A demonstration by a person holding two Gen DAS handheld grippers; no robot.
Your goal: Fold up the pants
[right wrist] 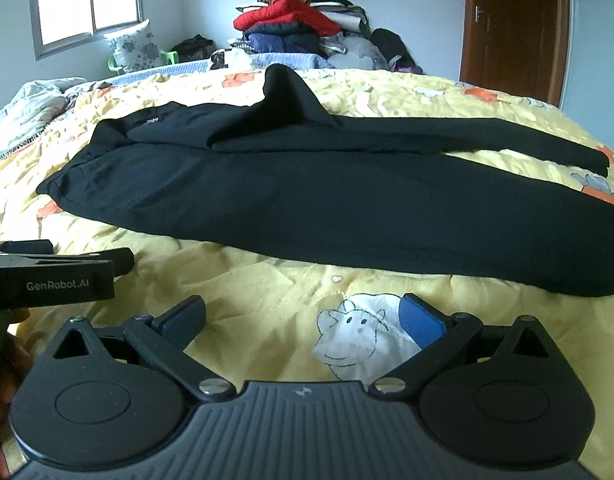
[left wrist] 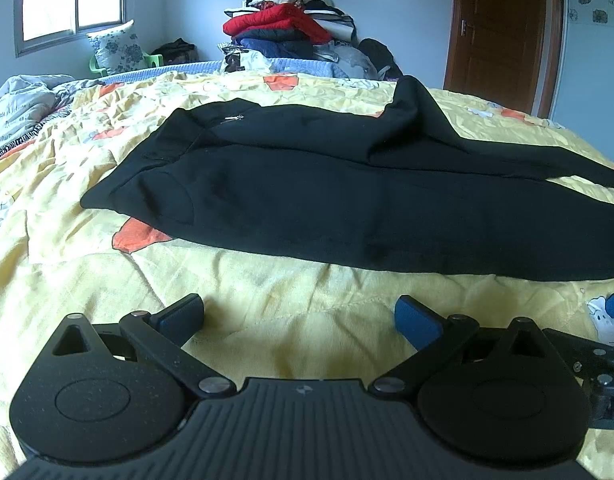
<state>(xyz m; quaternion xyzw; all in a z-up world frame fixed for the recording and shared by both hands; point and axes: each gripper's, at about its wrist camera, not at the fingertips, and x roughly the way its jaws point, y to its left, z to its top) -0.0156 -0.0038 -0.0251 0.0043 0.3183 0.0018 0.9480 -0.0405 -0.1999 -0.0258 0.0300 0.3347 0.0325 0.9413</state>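
**Black pants laid crosswise on the yellow bedspread**

Across the middle of both frames, the black pants (right wrist: 307, 200) lie on the yellow bedspread (right wrist: 267, 308), long axis running left to right. Your waistband end sits at the left of the frame, and the legs point to the right. The near leg lies flat and reaches the right edge; the far leg (right wrist: 467, 140) stretches toward the upper right, with a bunched peak of fabric (right wrist: 283, 84) standing up near the crotch.

Your left gripper (left wrist: 299, 316) hovers low in its frame, jaws spread wide, holding nothing, a strip of bedspread between them and the pants. Your right gripper (right wrist: 303, 316) is likewise spread and empty, over a white cartoon print (right wrist: 355, 340).

In the right wrist view, the side of your left gripper at lower left reads "GenRobot.AI" (right wrist: 57, 285).

A clothes pile (left wrist: 291, 20) tops the upper centre; a wooden door (left wrist: 503, 28) stands upper right.
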